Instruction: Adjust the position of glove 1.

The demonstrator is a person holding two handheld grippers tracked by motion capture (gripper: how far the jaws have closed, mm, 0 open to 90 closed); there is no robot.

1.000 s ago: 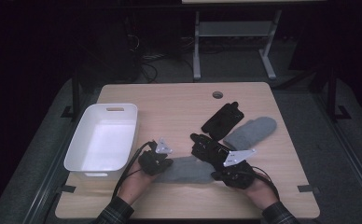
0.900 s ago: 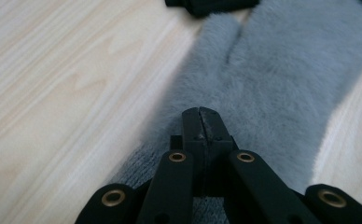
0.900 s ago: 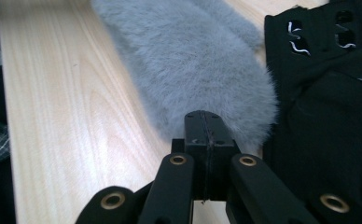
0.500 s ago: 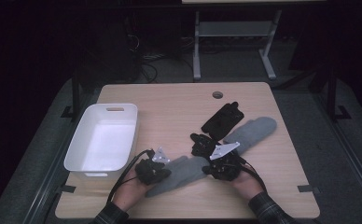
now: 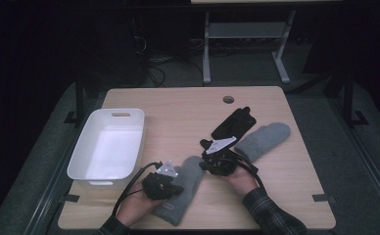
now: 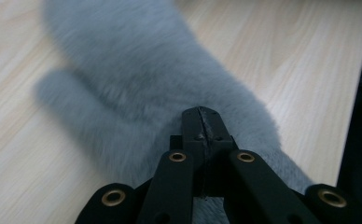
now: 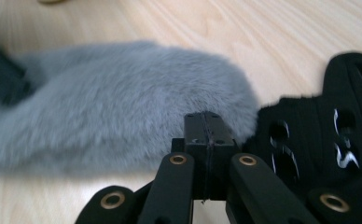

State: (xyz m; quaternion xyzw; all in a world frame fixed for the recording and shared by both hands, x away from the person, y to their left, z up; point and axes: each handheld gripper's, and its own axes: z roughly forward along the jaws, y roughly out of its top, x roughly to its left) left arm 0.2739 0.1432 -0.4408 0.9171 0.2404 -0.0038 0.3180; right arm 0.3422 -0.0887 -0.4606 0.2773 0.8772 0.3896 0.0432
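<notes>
Grey fleece forms both mittens on the wooden table (image 5: 178,103). The near mitten (image 5: 183,188) lies at the front edge, cuff toward the person, tip angled up and to the right. The left gripper (image 5: 161,185) rests on its cuff end; in the left gripper view its jaws are clenched together over the pile of this mitten (image 6: 137,88), and whether any fabric is pinched between them cannot be told.

The far mitten (image 5: 265,140) lies right of centre, its tip pointing toward the far right corner. A black glove (image 5: 234,123) lies just beside it on the left, partly overlapping its edge. The right gripper (image 5: 218,159) sits between the two mittens, at the far mitten's near end, its jaws likewise clenched with nothing visibly caught. In the right gripper view a mitten (image 7: 118,98) crosses the frame ahead of the jaw tips and the black glove (image 7: 319,135) sits directly to the right.

A white bin (image 5: 129,116) stands at the table's left side, well apart from both grippers. A round cable hole (image 5: 228,99) marks the far edge.
</notes>
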